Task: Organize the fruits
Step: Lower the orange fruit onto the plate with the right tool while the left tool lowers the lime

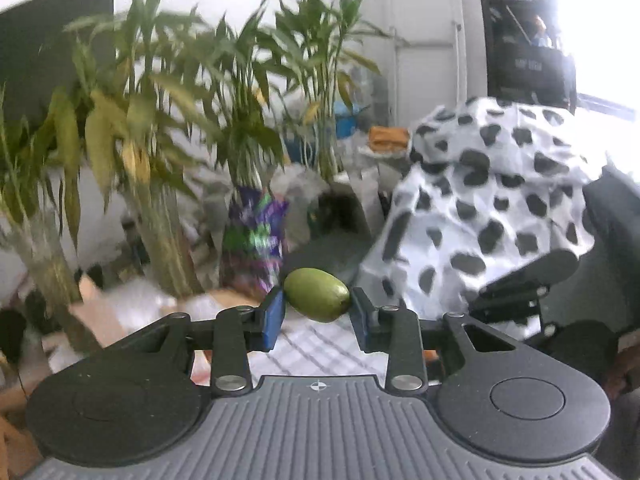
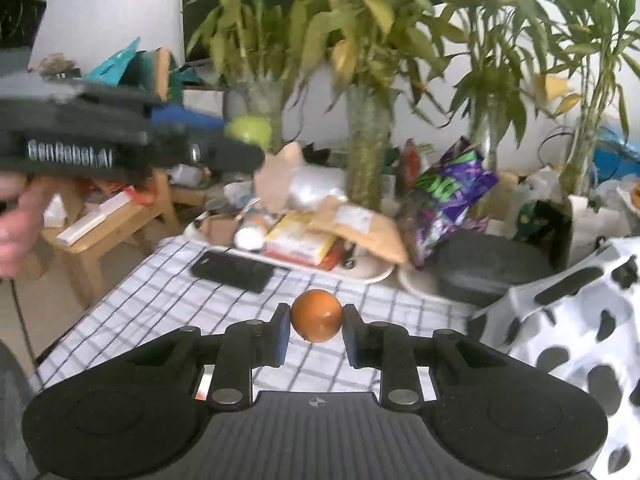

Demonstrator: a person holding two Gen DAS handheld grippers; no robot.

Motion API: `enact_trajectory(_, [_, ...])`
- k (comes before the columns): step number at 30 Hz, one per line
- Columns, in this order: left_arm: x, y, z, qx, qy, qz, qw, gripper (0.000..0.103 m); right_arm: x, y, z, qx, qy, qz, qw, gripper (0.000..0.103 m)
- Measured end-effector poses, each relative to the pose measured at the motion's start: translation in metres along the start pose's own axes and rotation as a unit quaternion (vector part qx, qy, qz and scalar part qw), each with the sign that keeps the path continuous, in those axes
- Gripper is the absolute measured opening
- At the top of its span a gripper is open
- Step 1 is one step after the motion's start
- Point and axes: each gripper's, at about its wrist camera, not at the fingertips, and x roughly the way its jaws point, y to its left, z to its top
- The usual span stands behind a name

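My left gripper pinches the green fruit, long axis 10-to-4 across pads. Right gripper clamps the orange fruit; left gripper sits at its 10 o'clock.

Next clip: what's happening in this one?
A person is sorting fruit with hand-held tongs, one in each hand. The left tongs are shut on a green fruit, and the right tongs are shut on an orange fruit. Both fruits are held up in the air above a table with a checked cloth, in front of tall leafy plants. Neither fruit has been set down.
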Motion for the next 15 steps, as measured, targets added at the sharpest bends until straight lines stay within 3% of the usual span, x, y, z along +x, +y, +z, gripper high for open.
enact_trajectory(15, [-0.011,-0.021,-0.102,-0.069,0.090,-0.015,0.9934,0.034,0.001,0.039,-0.076,0.044,0.046,0.026,0.998,0.028])
